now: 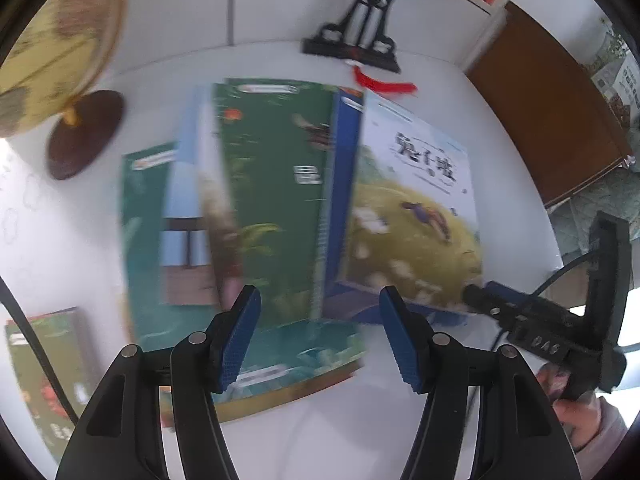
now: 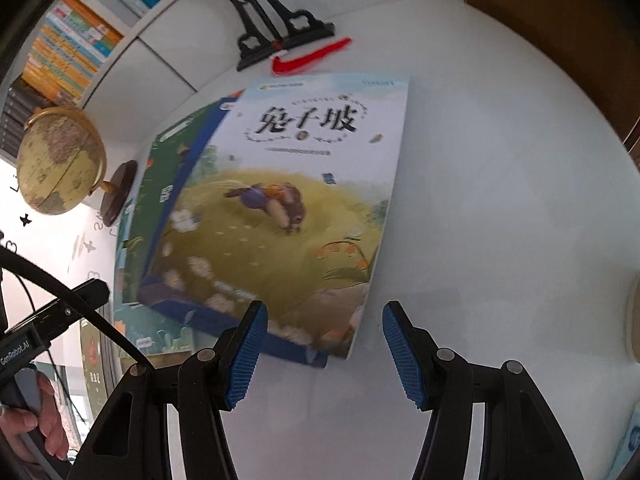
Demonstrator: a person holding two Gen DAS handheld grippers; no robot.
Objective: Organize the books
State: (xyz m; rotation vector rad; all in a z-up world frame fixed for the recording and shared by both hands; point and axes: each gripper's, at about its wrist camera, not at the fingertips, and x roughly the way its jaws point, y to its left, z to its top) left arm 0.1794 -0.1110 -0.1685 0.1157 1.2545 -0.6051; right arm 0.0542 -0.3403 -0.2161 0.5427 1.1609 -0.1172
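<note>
The left claw is hovering spread apart over a dark green paperback book lying in overlapping books on the white counter. The right claw is gaping, empty, before the pale rabbit-cover picture book topping that pile.

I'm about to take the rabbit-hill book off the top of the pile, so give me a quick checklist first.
1. Right tongs open: ok, blue pads apart, nothing between them.
2. Left tongs open: ok, empty.
3. Rabbit-hill book on top and uncovered: ok, it overlaps the blue book.
4. Near edge reachable: ok, its lower edge lies just ahead of the right tongs.
5. Pile squared up: not ok, the green book and those beneath are fanned out.
6. White table to the right free for setting down: ok.
</note>
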